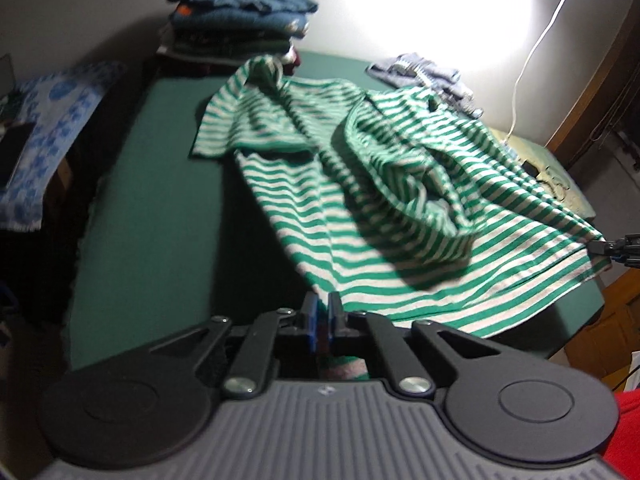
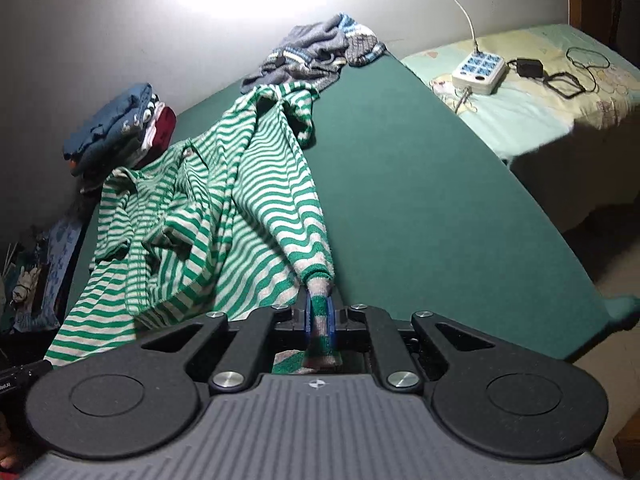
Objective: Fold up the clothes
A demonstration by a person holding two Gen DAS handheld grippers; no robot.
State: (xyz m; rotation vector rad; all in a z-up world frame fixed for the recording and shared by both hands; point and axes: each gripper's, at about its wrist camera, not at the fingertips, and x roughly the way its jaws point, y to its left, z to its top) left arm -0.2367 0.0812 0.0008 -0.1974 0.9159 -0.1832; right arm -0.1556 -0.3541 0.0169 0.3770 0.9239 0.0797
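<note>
Striped shirt (image 2: 224, 208) hem pinched in both grippers (image 2: 320, 320).

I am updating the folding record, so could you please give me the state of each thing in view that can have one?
left gripper: shut on the shirt's hem.
right gripper: shut on the shirt's other hem corner.
striped shirt: unfolded, rumpled, hem lifted off the green table.
stack of clothes: folded, at the far corner.
grey knit garment: crumpled, unfolded.
power strip: lying on the bed, cable attached.
</note>
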